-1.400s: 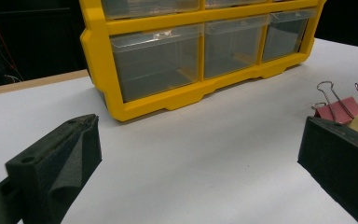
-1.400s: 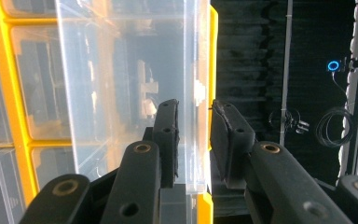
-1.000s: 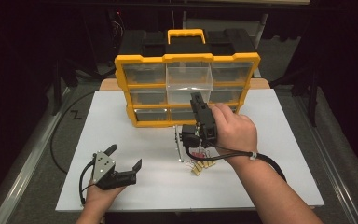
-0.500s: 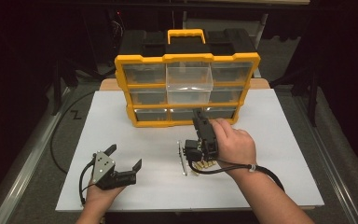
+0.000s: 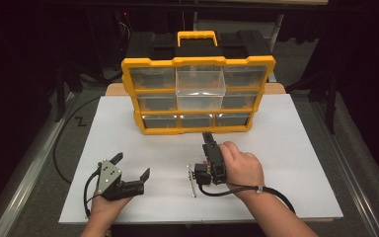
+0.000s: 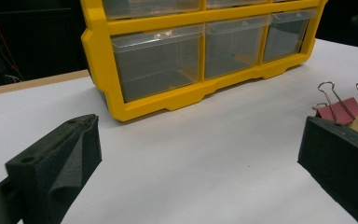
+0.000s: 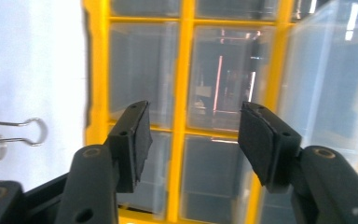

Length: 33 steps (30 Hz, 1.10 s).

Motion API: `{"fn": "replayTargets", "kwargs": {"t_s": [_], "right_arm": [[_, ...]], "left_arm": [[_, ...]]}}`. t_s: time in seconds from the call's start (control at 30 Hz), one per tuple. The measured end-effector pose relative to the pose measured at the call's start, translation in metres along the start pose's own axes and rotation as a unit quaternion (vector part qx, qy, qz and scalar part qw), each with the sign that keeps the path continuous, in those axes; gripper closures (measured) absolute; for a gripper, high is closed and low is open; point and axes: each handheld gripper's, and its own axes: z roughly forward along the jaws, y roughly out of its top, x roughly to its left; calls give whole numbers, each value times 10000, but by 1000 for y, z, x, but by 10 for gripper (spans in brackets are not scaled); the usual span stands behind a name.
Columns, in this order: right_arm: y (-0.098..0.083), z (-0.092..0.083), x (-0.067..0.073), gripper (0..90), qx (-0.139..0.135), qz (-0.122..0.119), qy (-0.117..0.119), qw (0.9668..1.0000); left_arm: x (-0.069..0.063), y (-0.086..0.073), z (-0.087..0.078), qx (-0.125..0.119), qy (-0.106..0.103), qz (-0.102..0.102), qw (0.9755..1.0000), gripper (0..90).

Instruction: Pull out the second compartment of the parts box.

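right gripper [image 7: 193,140]: low over the white table [image 5: 301,148], turned on its side, aimed at the yellow drawer organiser [image 5: 197,94]; jaws apart, just been opening, nothing between them. binder clips [image 6: 349,109]: on the table beside it. left gripper [image 5: 131,170]: resting near the front edge, jaws wide apart, nothing between them.

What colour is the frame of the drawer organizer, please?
Yellow frame, clearest in the left gripper view.
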Motion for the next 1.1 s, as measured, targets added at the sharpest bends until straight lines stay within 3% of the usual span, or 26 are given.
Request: {"fn": "replayTargets", "kwargs": {"t_s": [0.27,0.47,0.63,0.8,1.1], "right_arm": [[-1,0,23,354,59,-127,261,9996],[-6,-2,30,196,46,-25,308,9995],[-11,-1,30,11,87,3,398,9992],[-22,-5,29,7,68,35,391,9992],[-50,-7,29,7,269,190,404,9986]], "left_arm": [[0,0,0,-10,-1,0,10000,3],[0,0,0,-32,-16,-18,10000,3],[0,0,0,-29,-16,-26,10000,3],[1,0,0,-21,-3,-52,10000,3],[1,0,0,-23,15,-54,10000,3]]}}
